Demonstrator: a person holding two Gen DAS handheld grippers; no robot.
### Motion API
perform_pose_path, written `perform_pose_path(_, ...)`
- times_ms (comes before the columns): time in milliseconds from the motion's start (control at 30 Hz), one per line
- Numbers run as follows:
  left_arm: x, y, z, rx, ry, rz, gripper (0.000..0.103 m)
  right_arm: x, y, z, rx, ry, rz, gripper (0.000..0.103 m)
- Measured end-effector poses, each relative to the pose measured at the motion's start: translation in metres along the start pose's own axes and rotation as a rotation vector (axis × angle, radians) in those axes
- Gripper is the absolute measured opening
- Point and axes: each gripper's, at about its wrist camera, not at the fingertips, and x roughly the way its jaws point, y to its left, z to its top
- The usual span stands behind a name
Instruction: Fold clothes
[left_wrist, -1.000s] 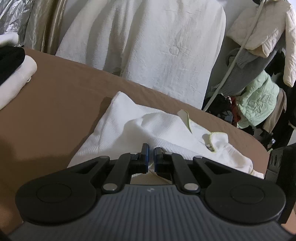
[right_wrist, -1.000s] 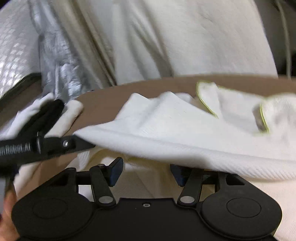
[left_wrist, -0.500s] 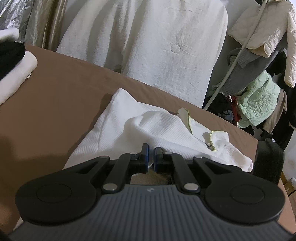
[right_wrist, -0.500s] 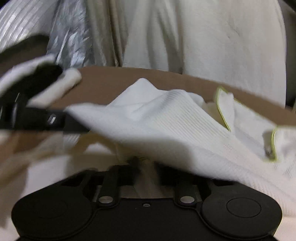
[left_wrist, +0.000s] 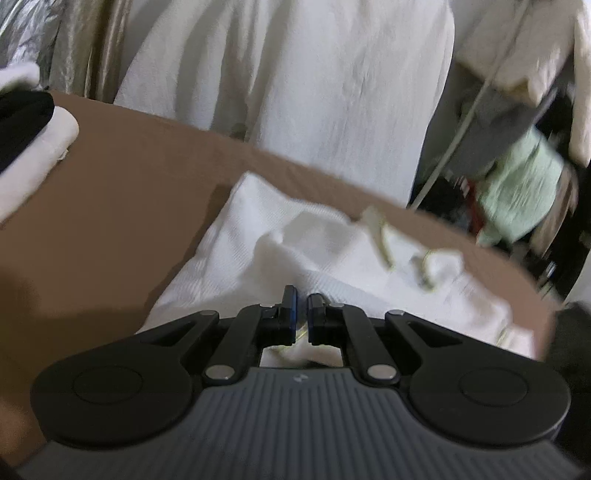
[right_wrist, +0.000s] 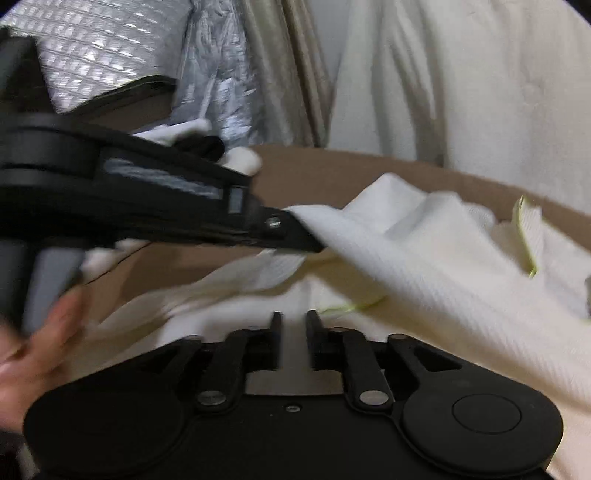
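Left wrist: white garment (left_wrist: 280, 254) stretching away, collar far right.

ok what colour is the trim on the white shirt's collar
Pale yellow-green piping along the collar edge of the white shirt, clearest in the right wrist view.

Both cameras are sitting low on the grippers, looking forward and downward along the fingers, very close to the white garment (left_wrist: 258, 236) on the brown surface (left_wrist: 110, 192). The left one is facing the hanging white cloth (left_wrist: 314, 74) and the clothes rack. The right one is looking from the right, catching the left gripper (right_wrist: 295, 236) side-on. Both are sharing the garment and backdrop.
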Motion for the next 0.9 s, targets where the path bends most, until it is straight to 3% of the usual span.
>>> perform_pose_path(33, 0.003, -0.002, -0.001, 0.030, 0.021, 0.034, 0.006, -0.012, 0.000, -0.005, 0.023, 0.005, 0.014, 0.050)
perform_pose_path(100, 0.008, -0.004, -0.004, 0.065, 0.051, 0.081, 0.006, -0.049, -0.012, -0.016, 0.079, -0.009, 0.070, 0.050)
perform_pose_path(200, 0.016, -0.003, -0.008, 0.052, 0.077, 0.104, 0.006, -0.110, -0.041, -0.028, 0.181, -0.034, 0.059, 0.054)
perform_pose_path(267, 0.019, -0.005, -0.010, 0.066, 0.090, 0.134, 0.008, -0.143, -0.068, -0.035, 0.225, -0.052, -0.024, 0.066)
perform_pose_path(400, 0.016, -0.015, -0.015, 0.084, 0.035, 0.193, 0.009, -0.189, -0.134, -0.067, 0.392, -0.121, -0.248, 0.068)
perform_pose_path(500, 0.000, -0.021, -0.014, 0.052, -0.104, 0.204, 0.006, -0.196, -0.170, -0.082, 0.604, -0.197, -0.359, 0.072)
perform_pose_path(567, -0.004, -0.029, -0.014, 0.073, -0.132, 0.225, 0.006, -0.188, -0.187, -0.085, 0.685, -0.191, -0.322, 0.082)
perform_pose_path(667, -0.006, -0.036, -0.017, 0.098, -0.157, 0.234, 0.006, -0.162, -0.186, -0.086, 0.633, -0.181, -0.329, 0.085)
perform_pose_path(700, -0.005, -0.034, -0.018, 0.087, -0.155, 0.228, 0.006, -0.153, -0.185, -0.087, 0.611, -0.180, -0.334, 0.081)
perform_pose_path(767, -0.005, -0.029, -0.019, 0.058, -0.145, 0.221, 0.006, -0.151, -0.172, -0.082, 0.515, -0.173, -0.348, 0.045)
perform_pose_path(800, -0.006, -0.026, -0.018, 0.043, -0.141, 0.215, 0.006, -0.155, -0.165, -0.076, 0.467, -0.171, -0.346, 0.018)
perform_pose_path(833, -0.007, -0.023, -0.016, 0.029, -0.139, 0.207, 0.006, -0.160, -0.159, -0.070, 0.420, -0.169, -0.343, 0.017)
perform_pose_path(900, -0.009, -0.018, -0.012, 0.009, -0.130, 0.191, 0.006, -0.188, -0.152, -0.059, 0.422, -0.259, -0.256, 0.016)
